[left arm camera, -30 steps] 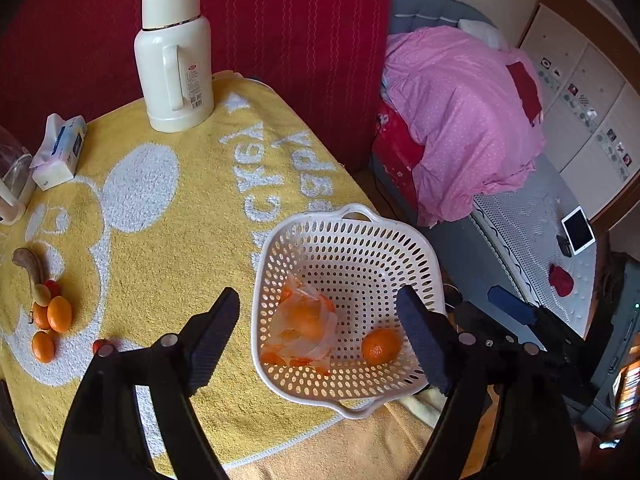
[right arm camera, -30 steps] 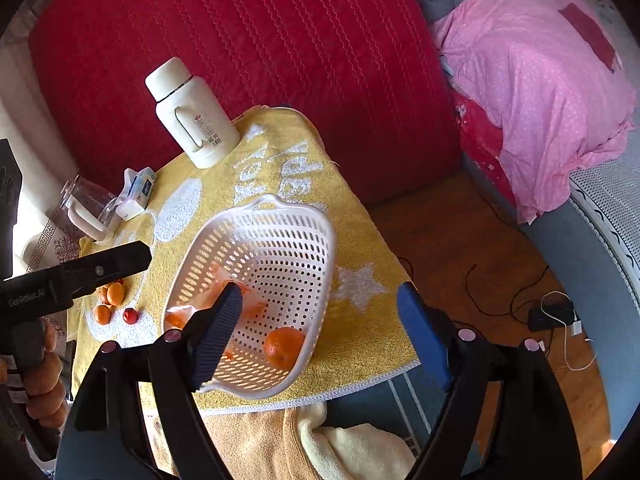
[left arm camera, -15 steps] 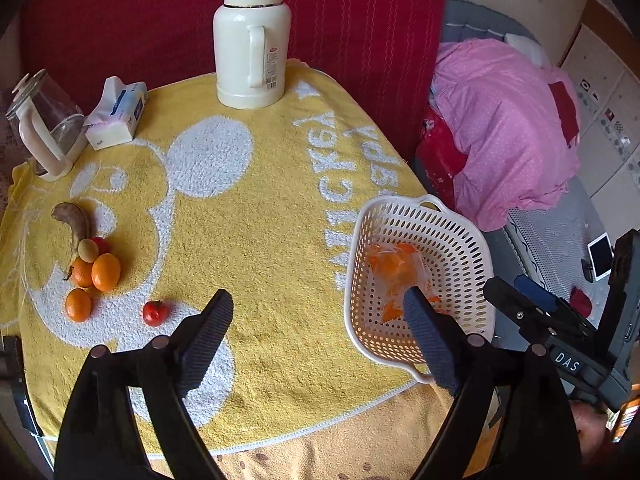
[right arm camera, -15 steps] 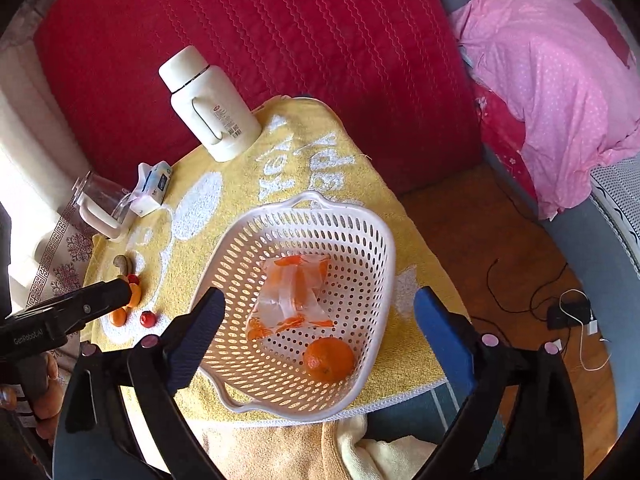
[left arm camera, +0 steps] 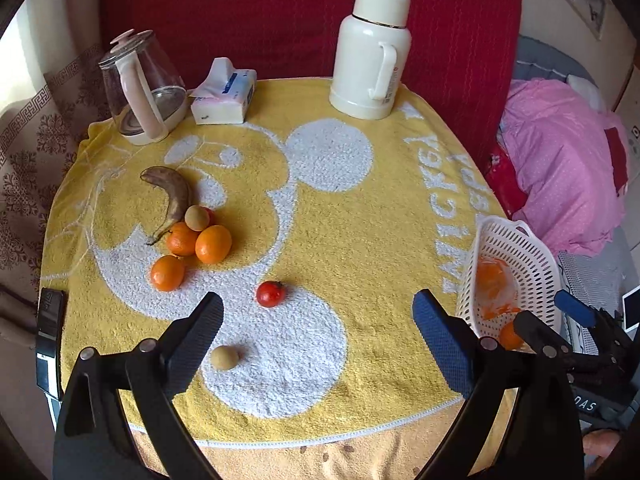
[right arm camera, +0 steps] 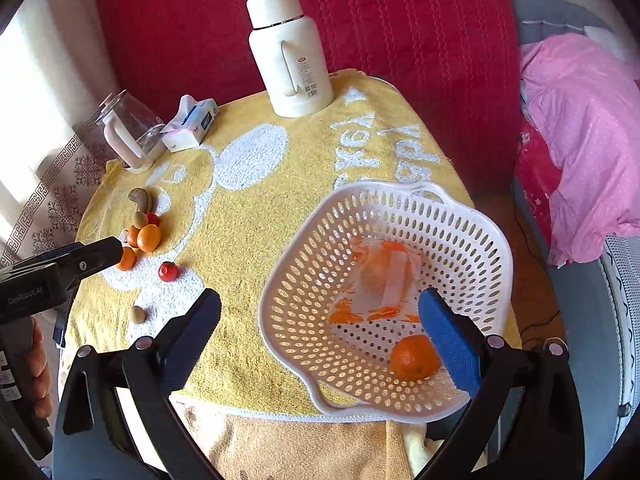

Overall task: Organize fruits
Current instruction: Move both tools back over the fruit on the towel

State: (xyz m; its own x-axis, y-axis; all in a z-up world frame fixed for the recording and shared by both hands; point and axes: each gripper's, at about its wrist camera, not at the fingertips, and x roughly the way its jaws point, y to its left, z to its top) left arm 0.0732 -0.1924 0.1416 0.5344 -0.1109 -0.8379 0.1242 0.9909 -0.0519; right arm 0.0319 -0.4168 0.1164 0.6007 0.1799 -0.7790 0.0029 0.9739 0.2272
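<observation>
Both your tools are opening wide and hold nothing: your left tool (left arm camera: pixel 318 340) hangs over the counter (left arm camera: pixel 360 208), and your right tool (right arm camera: pixel 320 334) hangs over the white basket (right arm camera: pixel 460 216). In the basket lie one orange (right arm camera: pixel 414 356) and a bag of oranges (right arm camera: pixel 380 276). From the red tomato (left arm camera: pixel 271 293), the other oranges (left arm camera: pixel 192 246) and the banana (left arm camera: pixel 170 196) sit at 10 o'clock, and a small brown fruit (left arm camera: pixel 225 357) sits at 7 o'clock.

Bare towel (left arm camera: pixel 360 240) lies between fruit pile (left arm camera: pixel 188 236) and basket (left arm camera: pixel 516 272).
</observation>
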